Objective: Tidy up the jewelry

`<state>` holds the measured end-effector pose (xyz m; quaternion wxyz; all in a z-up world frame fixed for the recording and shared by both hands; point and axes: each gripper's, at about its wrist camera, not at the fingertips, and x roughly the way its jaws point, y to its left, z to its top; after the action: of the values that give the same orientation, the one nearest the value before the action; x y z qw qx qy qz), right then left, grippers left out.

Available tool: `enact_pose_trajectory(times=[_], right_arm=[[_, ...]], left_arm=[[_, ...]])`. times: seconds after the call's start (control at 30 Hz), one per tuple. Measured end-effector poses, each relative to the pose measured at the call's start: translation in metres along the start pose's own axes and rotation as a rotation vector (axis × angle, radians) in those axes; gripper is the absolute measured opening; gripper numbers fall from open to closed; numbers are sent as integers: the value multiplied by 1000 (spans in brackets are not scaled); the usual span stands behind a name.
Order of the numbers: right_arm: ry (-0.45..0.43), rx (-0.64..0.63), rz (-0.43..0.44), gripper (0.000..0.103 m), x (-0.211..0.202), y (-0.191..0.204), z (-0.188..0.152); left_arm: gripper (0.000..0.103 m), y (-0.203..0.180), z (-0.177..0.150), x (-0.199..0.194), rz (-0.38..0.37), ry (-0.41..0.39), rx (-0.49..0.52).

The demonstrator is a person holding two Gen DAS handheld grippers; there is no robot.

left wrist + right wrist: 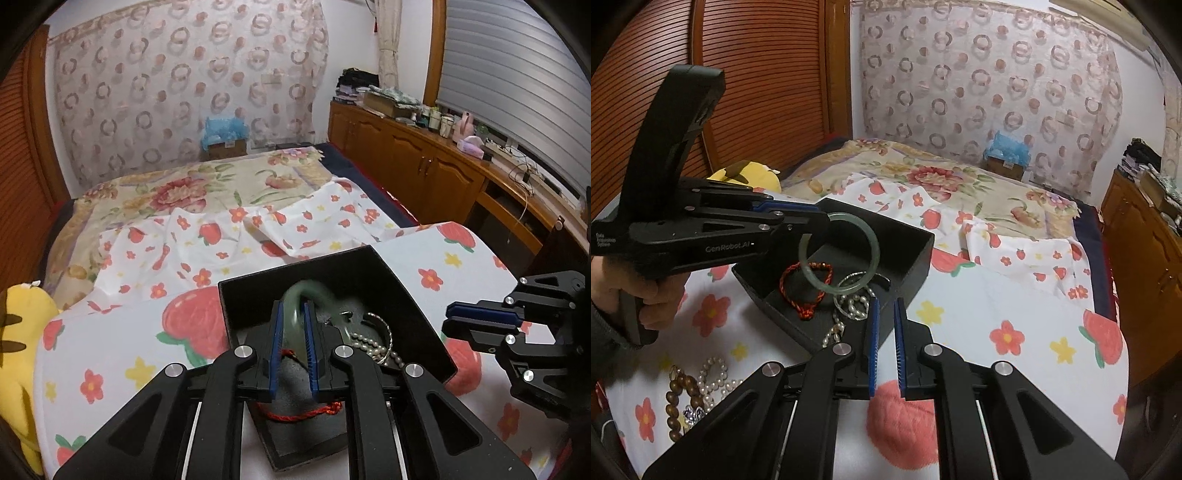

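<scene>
A pale green jade bangle (875, 243) hangs above the open black box (916, 266), with my left gripper (823, 218) shut on its upper edge. In the left wrist view the bangle (295, 295) sits blurred between the blue pads of the left gripper (295, 306). Inside the box (369, 254) lie a red cord bracelet (807, 288), a silver bangle (855, 277) and a pearl strand (849, 306). My right gripper (886, 301) hovers at the box's near right corner, its pads almost together with nothing between them. It shows as the right gripper (448, 317) beside the box.
A wooden bead bracelet (674, 398) and more pearls (716, 376) lie on the strawberry-print cloth (997, 295) in front of the box. A yellow plush toy (18, 332) sits at the bed's left edge. Wooden cabinets (424, 158) run along the right wall.
</scene>
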<state>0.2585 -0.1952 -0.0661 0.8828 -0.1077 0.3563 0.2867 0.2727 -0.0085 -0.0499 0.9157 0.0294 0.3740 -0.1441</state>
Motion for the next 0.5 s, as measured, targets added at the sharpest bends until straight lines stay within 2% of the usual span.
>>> enact_pose_trajectory(times=[0.07, 0.2, 0.27, 0.5], right_arm=[[-5, 4, -4, 11, -5, 1, -3], [-19, 13, -6, 11, -19, 7, -10], [-26, 15, -7, 11, -28, 12, -16], [-30, 43, -1, 11, -52, 30, -39]], left_arm=[[19, -2, 0, -4, -2, 0, 7], [22, -6, -6, -20, 7, -17, 21], [31, -7, -14, -31, 11, -26, 21], [31, -12, -42, -70, 35, -53, 34]])
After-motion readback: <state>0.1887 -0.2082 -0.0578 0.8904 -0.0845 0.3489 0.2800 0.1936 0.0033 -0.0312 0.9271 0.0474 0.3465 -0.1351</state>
